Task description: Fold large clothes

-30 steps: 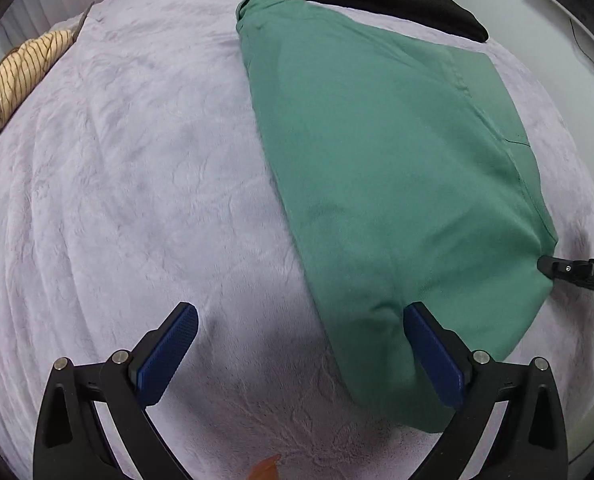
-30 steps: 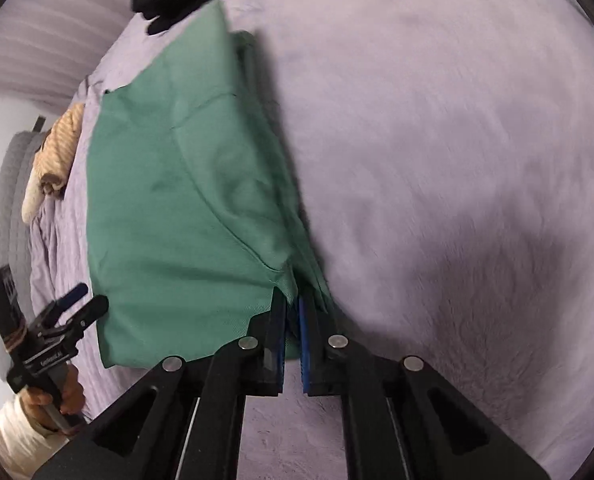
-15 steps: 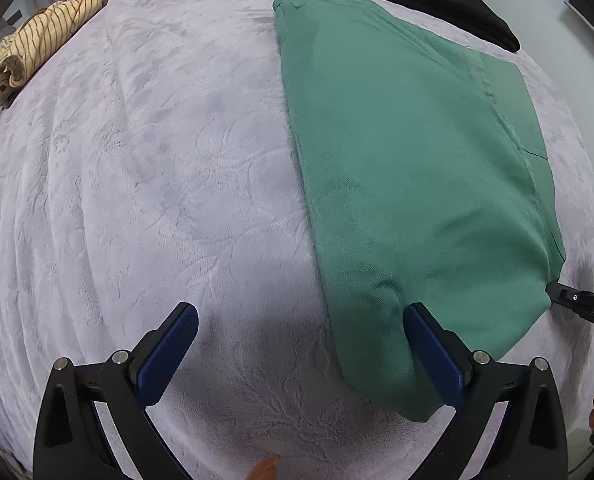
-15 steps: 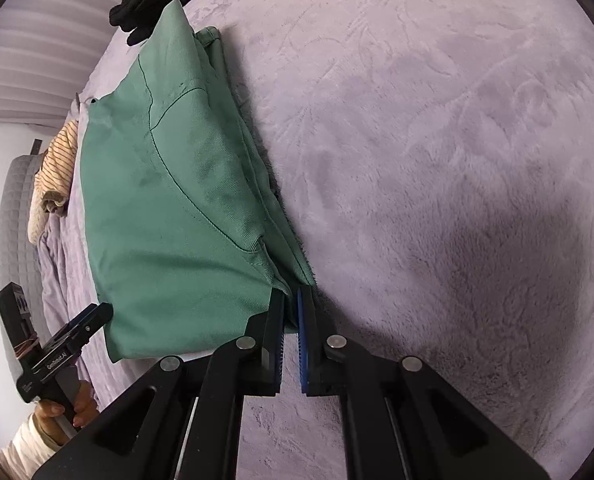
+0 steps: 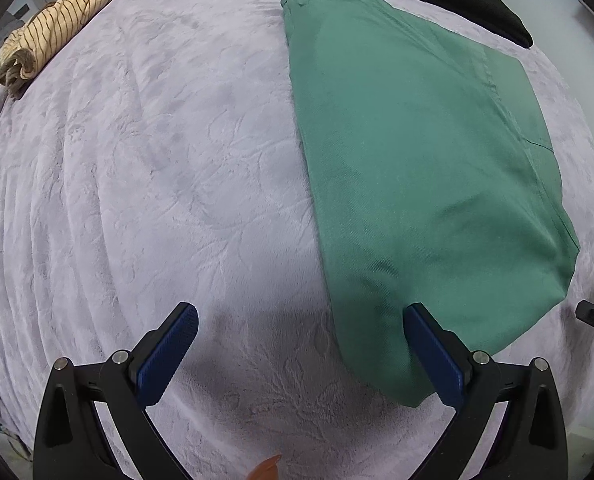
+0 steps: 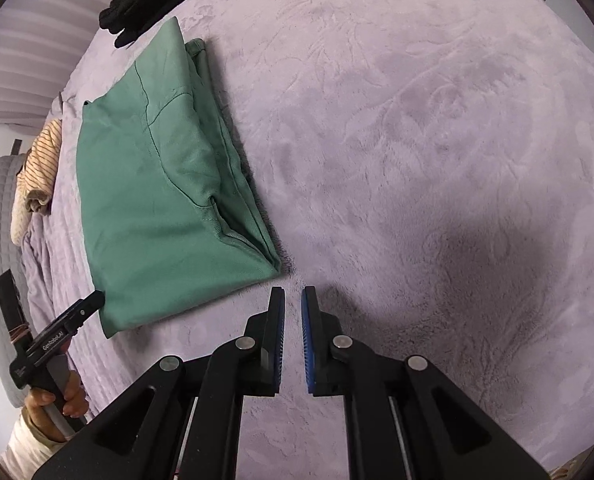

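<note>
Green garment [image 6: 165,208]: lay folded flat on the lilac blanket [image 6: 437,140], released, my right claw [image 6: 293,300] slightly parted just beside its corner, left claw [image 5: 297,344] spread wide and empty; little folding seemingly remained.

White lettering on the left hand-held gripper [image 6: 93,300] body, blurred, roughly "GenRobot.AI"
</note>
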Available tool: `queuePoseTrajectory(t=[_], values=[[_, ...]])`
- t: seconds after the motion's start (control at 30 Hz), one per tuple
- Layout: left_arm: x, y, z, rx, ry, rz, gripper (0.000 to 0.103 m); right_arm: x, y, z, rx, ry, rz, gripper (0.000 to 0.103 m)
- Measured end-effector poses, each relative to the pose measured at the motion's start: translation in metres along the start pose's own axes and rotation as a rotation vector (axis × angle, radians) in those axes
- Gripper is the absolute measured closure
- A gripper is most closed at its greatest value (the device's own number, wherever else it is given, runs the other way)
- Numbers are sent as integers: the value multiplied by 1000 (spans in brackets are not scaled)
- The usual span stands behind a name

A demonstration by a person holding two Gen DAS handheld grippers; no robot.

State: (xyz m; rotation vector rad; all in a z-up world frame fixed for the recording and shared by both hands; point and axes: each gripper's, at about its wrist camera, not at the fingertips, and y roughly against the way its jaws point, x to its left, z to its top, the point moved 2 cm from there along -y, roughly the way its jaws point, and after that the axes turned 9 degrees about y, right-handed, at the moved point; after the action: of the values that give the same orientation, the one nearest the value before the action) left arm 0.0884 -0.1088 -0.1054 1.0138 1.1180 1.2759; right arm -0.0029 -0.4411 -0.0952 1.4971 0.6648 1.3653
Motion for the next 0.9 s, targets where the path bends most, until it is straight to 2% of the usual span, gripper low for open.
queuePoseTrajectory(t=[0.07, 0.13, 0.17, 0.2, 0.27, 0.37, 0.47, 0.63, 0.73, 0.77, 0.9], values=[[-2, 0, 1, 2, -3, 5, 0, 3, 3, 1, -6, 6, 9, 93], [-4, 1, 1, 2, -7, 10, 0, 8, 4, 3, -7, 22, 20, 89], [-5, 1, -1, 1, -9, 12, 0, 13, 4, 5, -9, 31, 22, 75], [-5, 2, -1, 0, -11, 14, 0, 16, 5, 7, -14, 42, 22, 50], [-6, 3, -1, 0, -15, 19, 0, 24, 6, 12, -32, 61, 27, 33], [-8, 3, -1, -5, -14, 33, 0, 35, 8, 15, -43, 85, 41, 33], [-10, 5, 1, -9, -21, 44, 0, 44, 9, 20, -51, 115, 53, 23], [-13, 4, -1, -4, -26, 30, 0, 52, 9, 28, -73, 138, 67, 19], [-14, 7, 0, -11, -25, 25, 0, 52, 8, 33, -83, 134, 77, 2], [-14, 7, 0, -10, -24, 22, 0, 52, 8, 34, -89, 133, 79, 0], [-12, 5, 2, -7, -21, 15, 0, 51, 5, 38, -84, 125, 87, 0]])
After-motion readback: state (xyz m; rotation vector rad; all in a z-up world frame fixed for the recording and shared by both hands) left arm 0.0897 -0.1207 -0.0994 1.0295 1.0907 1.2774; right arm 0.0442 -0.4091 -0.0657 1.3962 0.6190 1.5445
